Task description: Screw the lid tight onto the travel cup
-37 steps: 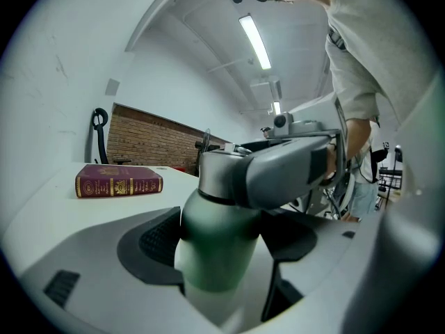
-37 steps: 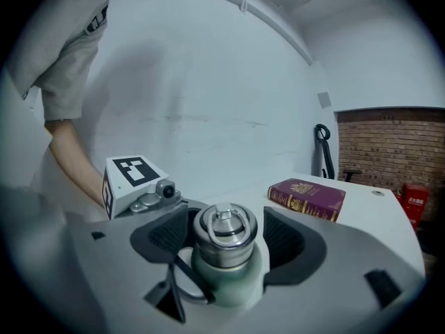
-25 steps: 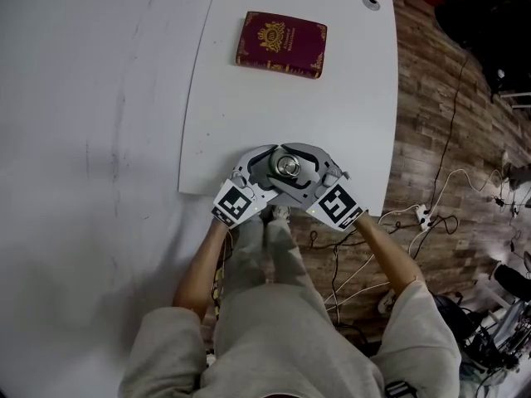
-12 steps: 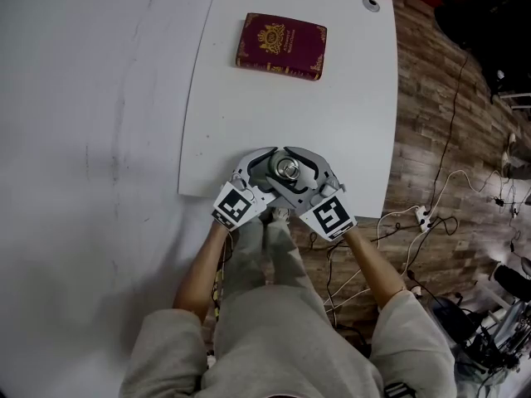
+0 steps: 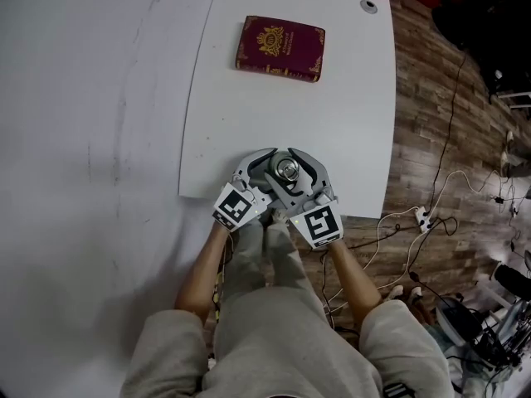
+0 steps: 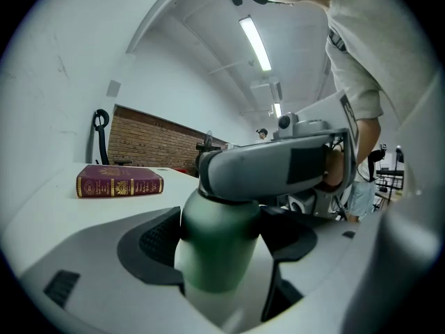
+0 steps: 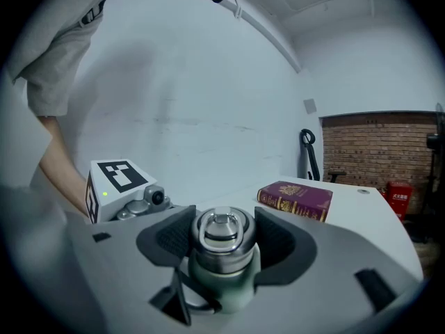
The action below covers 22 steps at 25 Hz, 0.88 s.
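Note:
A green travel cup point(image 5: 287, 171) with a silver lid stands near the front edge of the white table point(image 5: 348, 123). In the left gripper view, my left gripper point(image 6: 222, 256) is shut on the cup's green body point(image 6: 219, 245), a pad on each side. My right gripper point(image 7: 222, 239) is shut on the silver lid point(image 7: 221, 229), above the green body point(image 7: 226, 284). One of its grey fingers point(image 6: 271, 169) crosses the top of the cup and hides the lid in the left gripper view. From the head view, both grippers wrap the cup: left gripper point(image 5: 274, 171), right gripper point(image 5: 295, 169).
A dark red book point(image 5: 280, 46) lies flat at the table's far side, also visible as the book point(image 6: 119, 181) and the book point(image 7: 295, 200). A small round grommet point(image 5: 370, 4) sits at the far right corner. Cables point(image 5: 415, 218) trail over the wooden floor on the right.
My right hand has swung round the cup, its marker cube moving left and nearer the person, with the jaws still on the lid. The left gripper and the cup stayed put.

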Each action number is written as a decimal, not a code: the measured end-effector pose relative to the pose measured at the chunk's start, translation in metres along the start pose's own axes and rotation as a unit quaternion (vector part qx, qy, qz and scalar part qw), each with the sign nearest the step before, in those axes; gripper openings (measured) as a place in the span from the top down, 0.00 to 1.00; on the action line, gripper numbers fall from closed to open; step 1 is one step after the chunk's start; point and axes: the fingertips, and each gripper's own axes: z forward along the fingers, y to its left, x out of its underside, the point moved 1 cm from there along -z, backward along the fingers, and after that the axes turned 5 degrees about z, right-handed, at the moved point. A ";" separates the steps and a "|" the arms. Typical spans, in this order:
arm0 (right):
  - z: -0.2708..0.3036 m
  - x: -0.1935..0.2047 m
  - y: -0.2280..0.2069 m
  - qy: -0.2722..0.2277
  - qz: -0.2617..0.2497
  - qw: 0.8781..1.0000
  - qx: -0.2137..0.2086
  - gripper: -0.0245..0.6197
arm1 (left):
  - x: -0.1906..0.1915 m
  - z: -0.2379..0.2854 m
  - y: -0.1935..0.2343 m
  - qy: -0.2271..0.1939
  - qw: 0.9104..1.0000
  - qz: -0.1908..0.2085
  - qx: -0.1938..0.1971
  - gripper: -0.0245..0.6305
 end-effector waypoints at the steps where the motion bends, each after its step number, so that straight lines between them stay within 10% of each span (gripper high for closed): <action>1: 0.000 0.000 0.000 -0.001 0.002 1.000 0.006 0.56 | 0.000 0.000 0.000 0.000 1.000 0.000 0.000 0.44; 22: -0.022 0.010 -0.004 0.001 0.040 0.999 0.019 0.43 | 0.005 -0.021 -0.007 0.001 0.999 -0.031 -0.028 0.44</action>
